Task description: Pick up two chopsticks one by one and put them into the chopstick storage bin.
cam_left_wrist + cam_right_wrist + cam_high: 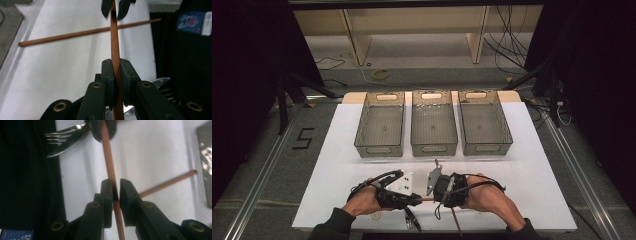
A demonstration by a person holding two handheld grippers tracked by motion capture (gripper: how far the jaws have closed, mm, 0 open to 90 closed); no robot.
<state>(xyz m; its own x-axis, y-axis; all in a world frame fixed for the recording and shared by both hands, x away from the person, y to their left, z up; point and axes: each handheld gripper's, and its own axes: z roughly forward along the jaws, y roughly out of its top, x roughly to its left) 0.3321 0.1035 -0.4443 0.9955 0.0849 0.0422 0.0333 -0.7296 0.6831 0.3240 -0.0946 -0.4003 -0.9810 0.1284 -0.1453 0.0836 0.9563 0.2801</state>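
Note:
A thin brown wooden stick (427,199) hangs level between my two grippers, which face each other at the near edge of the white board (537,175). My left gripper (419,200) (116,65) is shut on the stick (115,45), its pads pressing both sides. My right gripper (435,197) (115,185) has the same stick (108,157) between its jaws, but a slit of light shows beside the right jaw, so it is open. A second stick (456,222) (75,34) (170,182) lies flat on the board beneath them.
Three clear grey bins (377,150) (434,149) (488,148) stand side by side at the far half of the board. A metal fork (62,135) (160,81) lies at the board's near edge by the left gripper. Dark floor and rails surround the table.

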